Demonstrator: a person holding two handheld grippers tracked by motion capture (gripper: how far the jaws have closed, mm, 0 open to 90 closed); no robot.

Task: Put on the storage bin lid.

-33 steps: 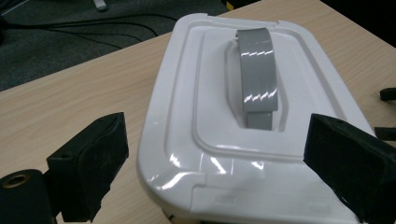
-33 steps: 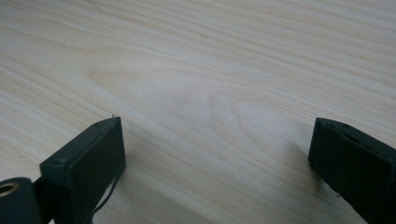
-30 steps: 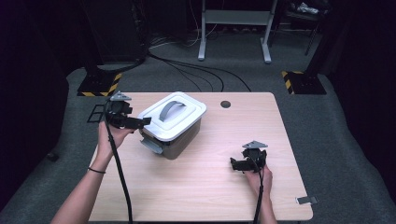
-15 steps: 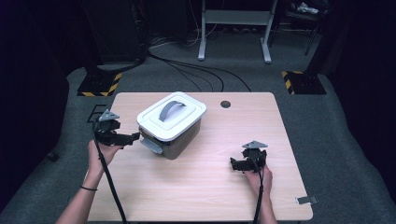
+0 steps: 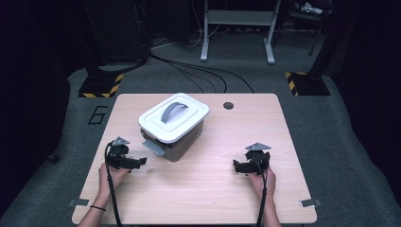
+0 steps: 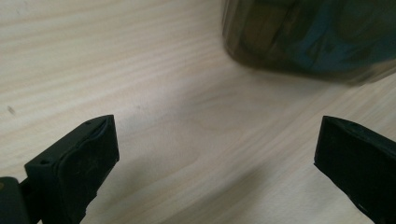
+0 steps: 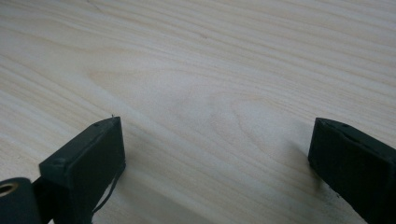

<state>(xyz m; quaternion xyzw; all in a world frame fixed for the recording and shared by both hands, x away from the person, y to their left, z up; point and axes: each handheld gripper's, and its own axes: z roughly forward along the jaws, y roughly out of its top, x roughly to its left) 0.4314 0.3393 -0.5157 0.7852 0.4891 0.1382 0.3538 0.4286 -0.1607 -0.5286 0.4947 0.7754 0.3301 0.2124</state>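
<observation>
A box [image 5: 172, 124] with a white lid, a grey handle [image 5: 171, 111] and a dark see-through body stands at the back left of the wooden table [image 5: 293, 142]. My left gripper [image 5: 140, 163] lies low over the table, left of and in front of the box, pointing right. Its jaws have just been opening and now stand wide with nothing between them. In the left gripper view the left gripper [image 6: 217, 135] has bare wood under it and the box's dark wall [image 6: 308, 37] ahead. My right gripper [image 5: 236, 166] rests at the front right, open and pointing left. The right gripper [image 7: 215, 140] has bare wood between its jaws.
A grey latch [image 5: 153, 146] sticks out from the box's near left side. A round cable hole [image 5: 228, 105] sits near the table's back edge. Beyond the table are floor cables, a metal stand [image 5: 236, 28] and yellow-black striped feet [image 5: 100, 86].
My left gripper has come down and back from beside the box lid to the table's front left. The right gripper has stayed put.
</observation>
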